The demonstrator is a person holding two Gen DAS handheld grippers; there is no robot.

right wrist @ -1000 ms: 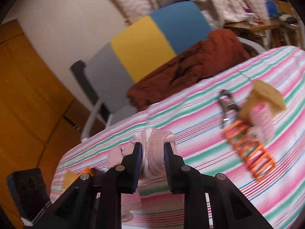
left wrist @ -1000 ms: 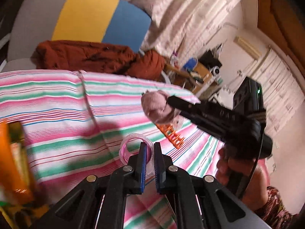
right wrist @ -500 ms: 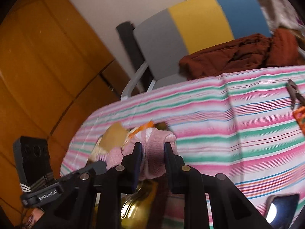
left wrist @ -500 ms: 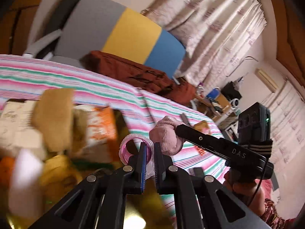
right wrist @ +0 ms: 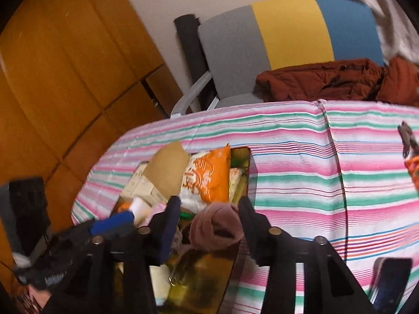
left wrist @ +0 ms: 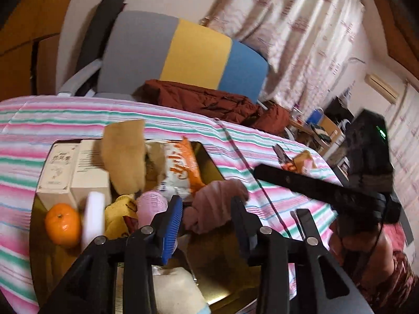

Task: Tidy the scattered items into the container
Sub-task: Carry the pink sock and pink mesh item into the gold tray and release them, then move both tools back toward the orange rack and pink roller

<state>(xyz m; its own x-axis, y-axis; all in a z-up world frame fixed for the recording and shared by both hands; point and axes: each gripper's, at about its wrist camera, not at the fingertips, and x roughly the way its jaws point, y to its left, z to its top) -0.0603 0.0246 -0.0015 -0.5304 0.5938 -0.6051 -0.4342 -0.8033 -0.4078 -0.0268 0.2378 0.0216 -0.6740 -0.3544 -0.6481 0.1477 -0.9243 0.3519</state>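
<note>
Both grippers hover over the gold container (left wrist: 209,157). The left gripper (left wrist: 207,222) and right gripper (right wrist: 209,217) have fingers spreading, touching nothing. The pink sock (left wrist: 214,206) lies inside beside the orange snack bag (left wrist: 183,167); its lettering is unreadable

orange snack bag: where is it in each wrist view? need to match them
Left wrist: orange snack bag sits center-left, standing in the gold container right of the tan cardboard piece.
Right wrist: orange snack bag is center, slightly left, again right of the tan cardboard piece.
Shared landmark: the grey, yellow and blue chair back behind the striped tablecloth.
</note>
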